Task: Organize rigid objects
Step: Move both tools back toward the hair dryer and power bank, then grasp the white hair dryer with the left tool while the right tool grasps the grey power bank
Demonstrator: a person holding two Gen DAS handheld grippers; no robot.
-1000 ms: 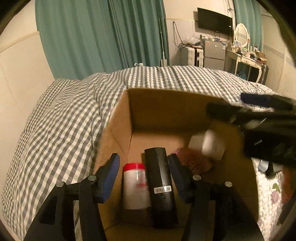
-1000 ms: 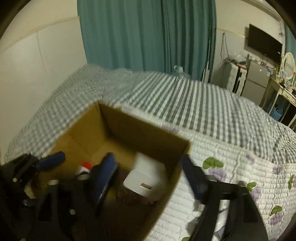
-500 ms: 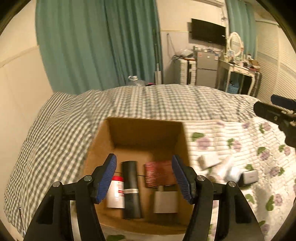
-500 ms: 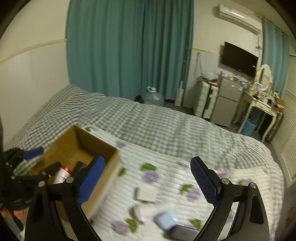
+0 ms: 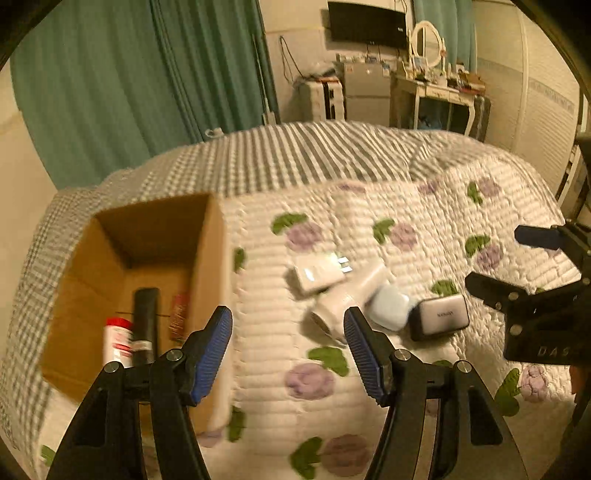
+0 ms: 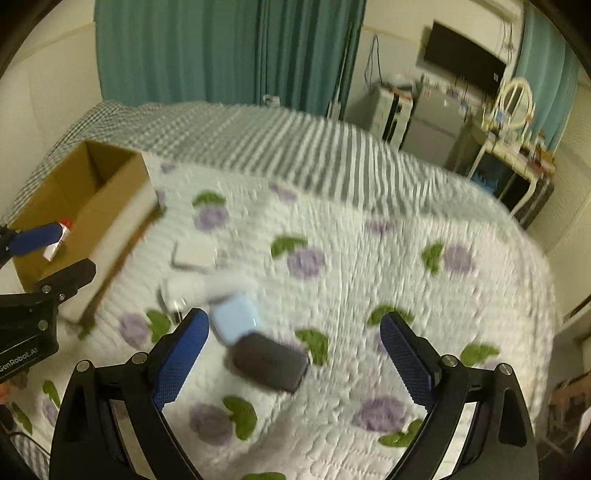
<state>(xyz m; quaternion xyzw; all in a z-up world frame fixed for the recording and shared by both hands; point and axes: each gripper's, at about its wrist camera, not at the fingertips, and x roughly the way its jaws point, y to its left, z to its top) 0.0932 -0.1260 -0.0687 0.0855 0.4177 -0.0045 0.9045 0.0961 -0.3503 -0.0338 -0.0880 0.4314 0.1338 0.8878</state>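
An open cardboard box (image 5: 210,258) (image 6: 122,206) sits on the bed at the left. It holds a red-capped white bottle (image 5: 117,341), a black cylinder (image 5: 145,325) and a dark red item (image 5: 180,312). On the quilt lie a white charger (image 5: 319,271) (image 6: 192,254), a white tube (image 5: 349,295), a pale blue case (image 5: 389,308) (image 6: 234,321) and a dark power bank (image 5: 439,316) (image 6: 269,360). My left gripper (image 5: 288,349) is open and empty, between the box and the tube. My right gripper (image 6: 295,354) is open and empty above the power bank.
The floral quilt (image 6: 369,295) covers the near bed, with a checked blanket (image 5: 295,155) behind. Teal curtains (image 5: 129,81) hang at the back. A fridge, dresser and TV (image 5: 365,22) stand at the far right.
Both grippers have pulled away from the box and swung right, over the loose items on the quilt. The right gripper has left the white item in the box.
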